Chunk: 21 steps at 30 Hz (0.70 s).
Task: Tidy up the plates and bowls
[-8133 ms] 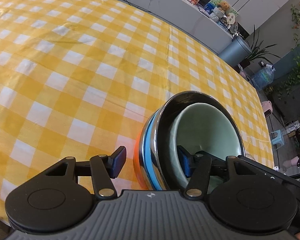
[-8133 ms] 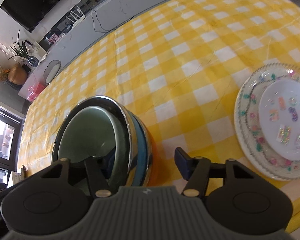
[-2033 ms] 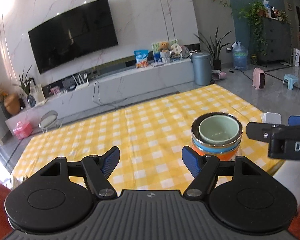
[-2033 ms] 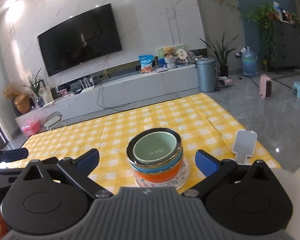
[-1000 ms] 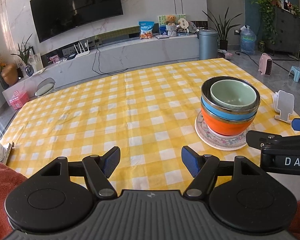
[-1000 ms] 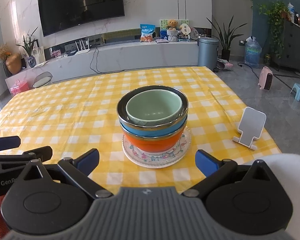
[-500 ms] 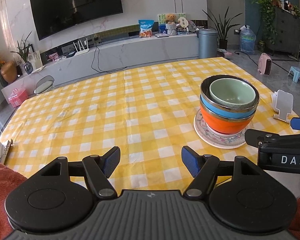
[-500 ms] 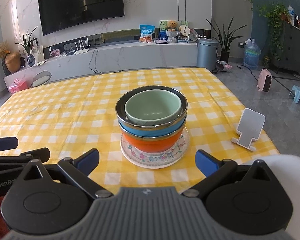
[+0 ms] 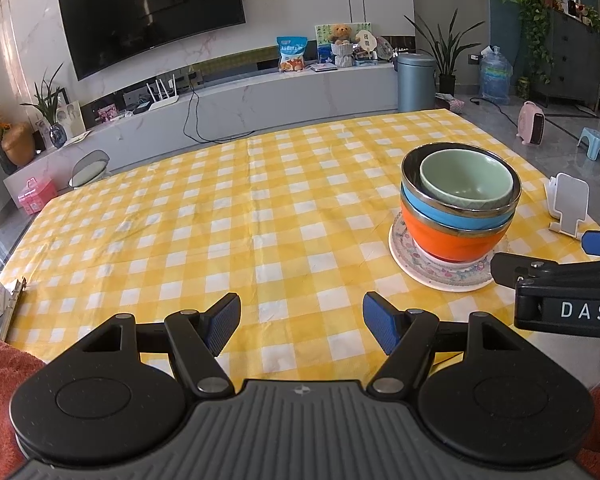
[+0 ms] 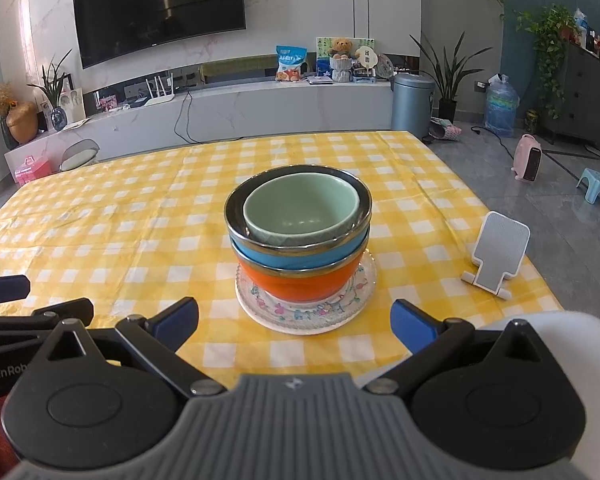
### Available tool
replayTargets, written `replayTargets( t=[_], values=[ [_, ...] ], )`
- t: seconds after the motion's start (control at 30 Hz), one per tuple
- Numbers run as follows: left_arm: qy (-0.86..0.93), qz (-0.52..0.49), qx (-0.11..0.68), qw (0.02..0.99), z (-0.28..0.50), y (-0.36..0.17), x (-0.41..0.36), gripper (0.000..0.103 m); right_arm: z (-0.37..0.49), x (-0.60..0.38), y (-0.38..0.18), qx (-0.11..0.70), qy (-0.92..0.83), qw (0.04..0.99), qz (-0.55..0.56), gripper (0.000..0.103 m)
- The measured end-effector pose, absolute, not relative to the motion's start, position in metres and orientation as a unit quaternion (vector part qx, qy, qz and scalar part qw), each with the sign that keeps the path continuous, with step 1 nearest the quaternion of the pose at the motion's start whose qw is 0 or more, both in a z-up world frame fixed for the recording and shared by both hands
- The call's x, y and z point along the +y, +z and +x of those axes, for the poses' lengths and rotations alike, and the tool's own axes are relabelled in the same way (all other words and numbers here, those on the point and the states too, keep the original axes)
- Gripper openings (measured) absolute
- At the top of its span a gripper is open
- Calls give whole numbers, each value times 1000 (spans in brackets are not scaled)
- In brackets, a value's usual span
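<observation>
The left tongs (image 9: pixel 299 320) and right tongs (image 10: pixel 294 324) both hung spread and empty near the bench (image 9: pixel 180 220) edge, well back from the stack, which I judged meant the nesting was done. Three bowls sat one inside another, green bowl (image 10: pixel 301 204) in blue bowl (image 10: pixel 300 258) in orange bowl (image 10: pixel 300 284), smallest on top so they would sit snugly, on the plates (image 10: pixel 306 318), of which two seemed stacked though the rims were hard to separate. One white stand (image 10: pixel 496 256) stood apart to the right on the checked cloth (image 10: pixel 120 220)
</observation>
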<state>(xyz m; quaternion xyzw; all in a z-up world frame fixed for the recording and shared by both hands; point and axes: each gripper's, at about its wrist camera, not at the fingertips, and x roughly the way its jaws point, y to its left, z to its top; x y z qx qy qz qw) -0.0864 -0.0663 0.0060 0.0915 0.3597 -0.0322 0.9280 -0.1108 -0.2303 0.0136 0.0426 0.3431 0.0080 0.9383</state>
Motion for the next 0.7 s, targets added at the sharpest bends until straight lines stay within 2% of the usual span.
replayTargets(
  t=[0.7],
  values=[
    [-26, 89, 362, 927, -87, 3, -66, 82, -110, -231, 11, 343, 7, 938, 40, 100]
  ],
)
